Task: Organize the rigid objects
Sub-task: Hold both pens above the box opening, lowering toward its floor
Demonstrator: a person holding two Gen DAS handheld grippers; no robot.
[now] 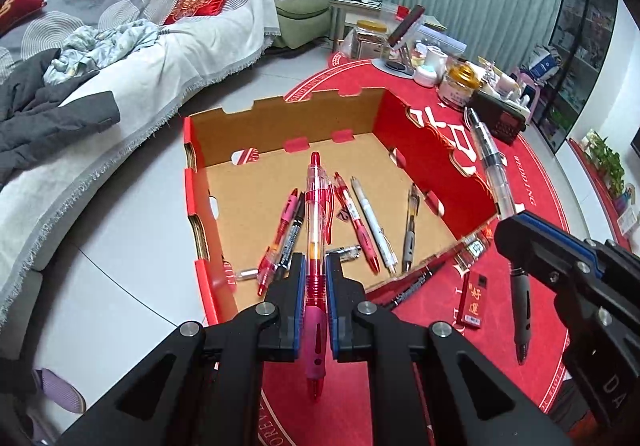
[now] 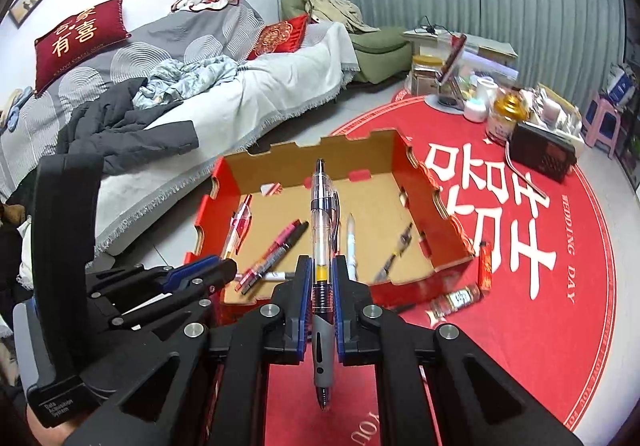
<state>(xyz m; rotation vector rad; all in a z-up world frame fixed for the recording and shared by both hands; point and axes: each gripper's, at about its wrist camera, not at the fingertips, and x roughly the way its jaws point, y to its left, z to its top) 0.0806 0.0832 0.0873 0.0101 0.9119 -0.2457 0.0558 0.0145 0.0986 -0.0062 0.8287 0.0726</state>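
Left hand-held gripper (image 1: 313,278): you have it pinching a red pen (image 1: 314,230) by the barrel, tip end toward you, cap end out over the box.
Right hand-held gripper (image 2: 323,278): you have it pinching a black pen (image 2: 322,246) the same way, grey grip below the pads, clip end over the box.
Box (image 1: 432,150): open red cardboard tray on the red desk (image 1: 532,286), directly ahead of both your grippers.
Inside the box: several loose pens (image 1: 360,222) lying flat on its brown floor, red, white and grey ones among them.
Right of the box: a red lighter (image 2: 485,266) and a small bottle (image 2: 456,300) lie on the desk, just beside its near corner.
Behind the box: jars (image 2: 504,118) and a black radio (image 2: 544,156), well apart from it.
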